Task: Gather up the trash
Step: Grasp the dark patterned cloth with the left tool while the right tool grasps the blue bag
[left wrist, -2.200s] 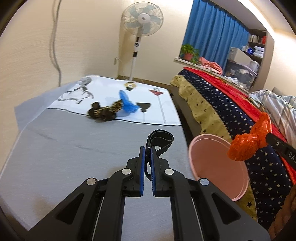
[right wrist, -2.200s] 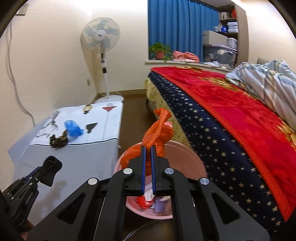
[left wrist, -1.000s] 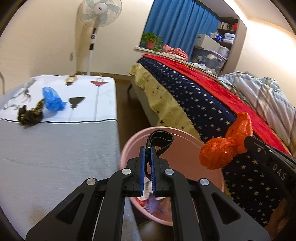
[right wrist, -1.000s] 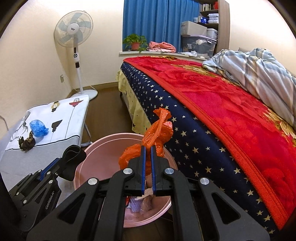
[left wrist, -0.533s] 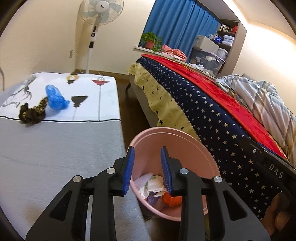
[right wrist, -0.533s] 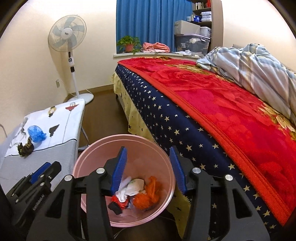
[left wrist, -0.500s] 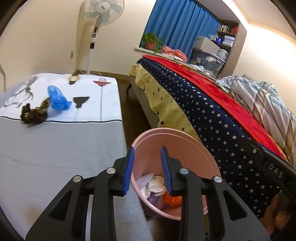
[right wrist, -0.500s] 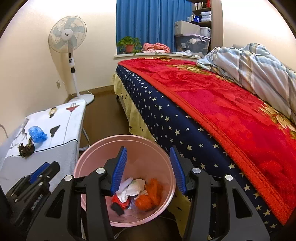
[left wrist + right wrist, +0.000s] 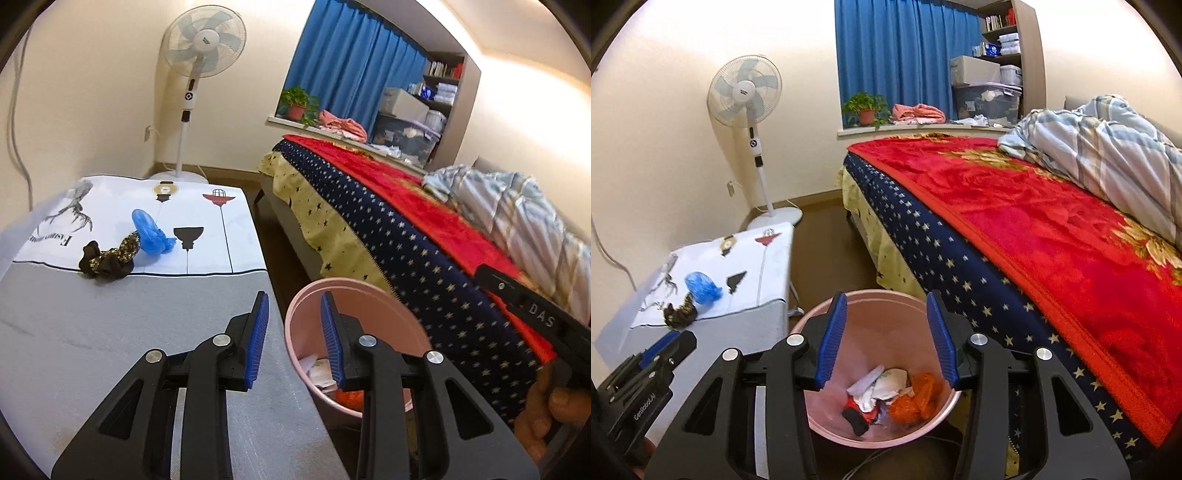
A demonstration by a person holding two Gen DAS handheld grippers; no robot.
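Observation:
The pink bin stands on the floor between the table and the bed. In it lie the orange plastic bag, a black band and white paper scraps. My right gripper hovers above the bin, its jaws closing with nothing between them. My left gripper is open and empty over the table's edge beside the bin. On the table lie a blue plastic bag and a dark scrunchie, apart from both grippers.
A bed with a red and starred blanket runs along the right, close to the bin. A standing fan is by the far wall. A person's hand holds the right gripper. A thin cable lies on the floor by the bin.
Both grippers opened: the black band and the orange bag dropped into the bin. Both grippers then rose, and the left one swung left toward the table.

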